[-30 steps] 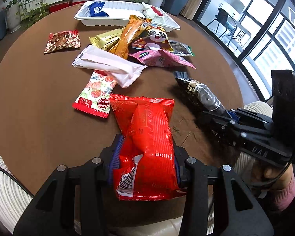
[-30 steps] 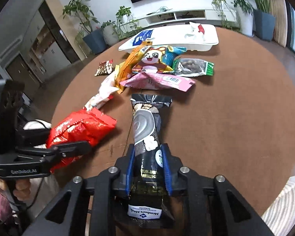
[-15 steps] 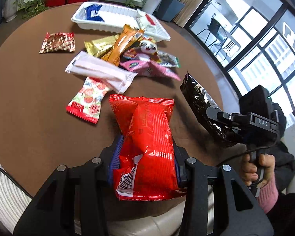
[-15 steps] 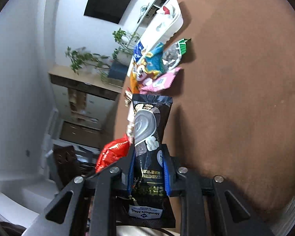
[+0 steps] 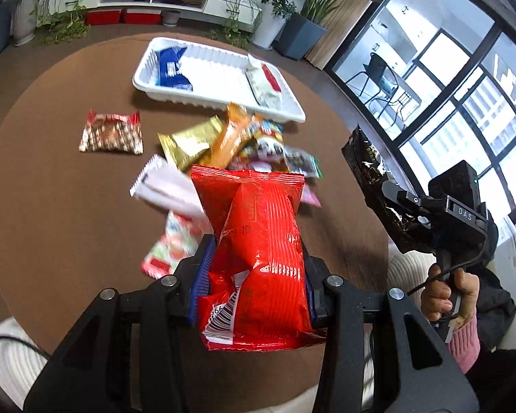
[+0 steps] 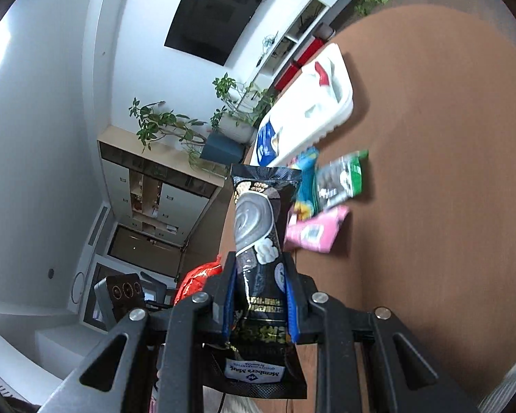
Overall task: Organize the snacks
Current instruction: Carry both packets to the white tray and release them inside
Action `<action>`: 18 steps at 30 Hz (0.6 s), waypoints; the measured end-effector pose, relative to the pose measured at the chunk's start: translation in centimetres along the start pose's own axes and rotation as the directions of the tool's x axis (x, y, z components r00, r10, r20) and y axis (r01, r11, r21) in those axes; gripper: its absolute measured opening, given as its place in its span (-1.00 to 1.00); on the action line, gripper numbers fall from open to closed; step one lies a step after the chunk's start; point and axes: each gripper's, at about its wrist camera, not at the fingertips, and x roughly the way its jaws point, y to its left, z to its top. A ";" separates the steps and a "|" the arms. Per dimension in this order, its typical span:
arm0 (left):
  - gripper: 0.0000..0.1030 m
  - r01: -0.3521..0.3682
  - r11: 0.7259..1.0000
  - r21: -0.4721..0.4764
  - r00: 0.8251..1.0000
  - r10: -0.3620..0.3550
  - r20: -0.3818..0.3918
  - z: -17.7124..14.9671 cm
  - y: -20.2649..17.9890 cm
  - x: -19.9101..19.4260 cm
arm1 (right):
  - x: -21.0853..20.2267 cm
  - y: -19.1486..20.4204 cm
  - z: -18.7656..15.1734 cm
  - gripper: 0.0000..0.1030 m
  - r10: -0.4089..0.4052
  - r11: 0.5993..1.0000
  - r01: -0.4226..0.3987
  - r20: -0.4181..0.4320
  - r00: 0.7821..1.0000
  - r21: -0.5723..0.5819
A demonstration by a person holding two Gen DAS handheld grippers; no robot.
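My left gripper (image 5: 256, 275) is shut on a red snack bag (image 5: 254, 241) and holds it above the brown round table (image 5: 51, 206). My right gripper (image 6: 258, 296) is shut on a black snack packet (image 6: 258, 227), lifted and tilted; both also show in the left wrist view, the packet (image 5: 371, 179) at the right. A white tray (image 5: 223, 86) at the table's far side holds a blue packet (image 5: 170, 69) and a white-and-red packet (image 5: 265, 82). A pile of loose snacks (image 5: 230, 144) lies between me and the tray.
A red-and-brown packet (image 5: 111, 132) lies apart at the left. A white packet (image 5: 168, 187) and a strawberry-print packet (image 5: 170, 244) lie near the red bag. In the right wrist view, green (image 6: 342, 180) and pink (image 6: 314, 232) packets lie near the tray (image 6: 326, 110). Plants and windows surround the table.
Both grippers have lifted their packets off the table and moved toward the tray. The right gripper has tilted strongly to the side.
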 end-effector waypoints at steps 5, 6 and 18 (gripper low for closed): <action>-0.22 -0.003 1.000 -0.010 1.000 0.003 0.019 3.0 0.8 0.5 | 0.6 0.3 2.8 -0.51 -0.011 1.000 0.011 0.024 1.000 -0.009; -0.22 -0.003 1.000 -0.013 1.000 0.003 0.021 3.4 0.8 0.6 | 0.8 0.3 3.3 -0.51 -0.012 1.000 0.013 0.029 1.000 -0.010; -0.22 -0.023 1.000 -0.010 1.000 0.023 0.000 12.5 1.2 5.3 | 3.4 -0.3 9.6 -0.51 -0.081 0.997 0.081 0.076 0.994 -0.002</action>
